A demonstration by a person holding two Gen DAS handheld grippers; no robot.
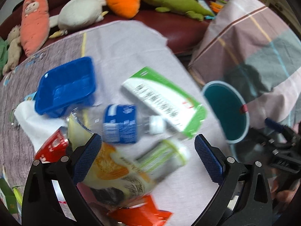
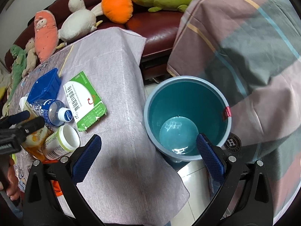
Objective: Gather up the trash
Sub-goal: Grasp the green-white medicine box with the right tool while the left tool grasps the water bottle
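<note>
Left gripper (image 1: 147,150) has its fingers spread wide over the snack bag (image 1: 116,177) and green-lidded jar (image 1: 165,156); the right gripper (image 2: 148,150) gapes wide too, holding nothing. Beyond lie a water bottle (image 1: 120,123) and green carton (image 1: 165,101) on the bench (image 2: 116,71), with the teal bin (image 2: 188,116) beside it on the floor.

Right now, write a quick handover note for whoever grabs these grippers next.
Left gripper: open, empty, over the trash pile.
Right gripper: open, empty, by the teal bin.
On the cloth: green box, water bottle, white jar, blue tray, orange snack bag, red wrappers.
Done: nothing; the bin looks empty.
Left: move every piece into the bin.
</note>
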